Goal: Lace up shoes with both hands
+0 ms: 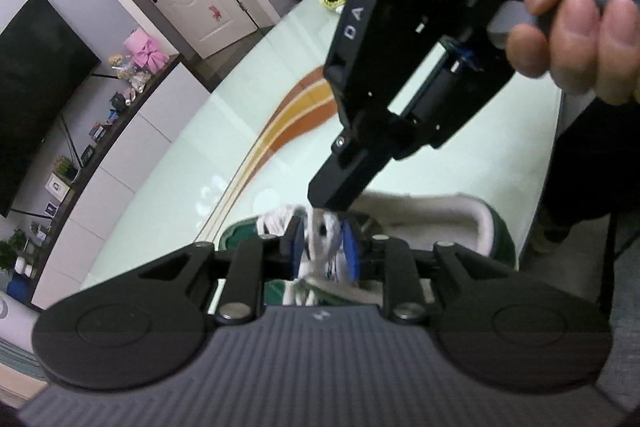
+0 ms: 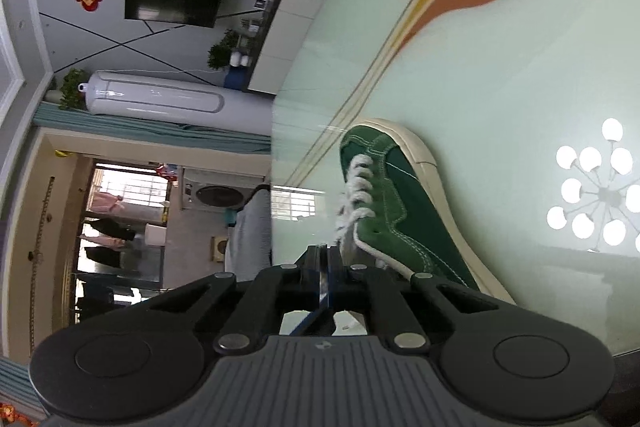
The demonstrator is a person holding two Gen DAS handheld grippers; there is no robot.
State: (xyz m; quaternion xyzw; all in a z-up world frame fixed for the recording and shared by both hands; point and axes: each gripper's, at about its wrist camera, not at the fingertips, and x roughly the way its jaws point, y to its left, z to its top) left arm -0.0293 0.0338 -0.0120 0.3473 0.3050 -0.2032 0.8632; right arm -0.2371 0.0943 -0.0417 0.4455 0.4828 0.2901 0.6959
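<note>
The left gripper (image 1: pixel 326 251) clamps the white lace (image 1: pixel 320 227); the right gripper (image 2: pixel 325 259) is pressed closed just above it; a tug could slip the lace free or drag the green shoe (image 2: pixel 400 203) across the desk (image 2: pixel 500 87).

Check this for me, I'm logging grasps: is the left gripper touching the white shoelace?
Touching. The left wrist view shows the left gripper with its blue pads pressed against the bunched white shoelace between them.
</note>
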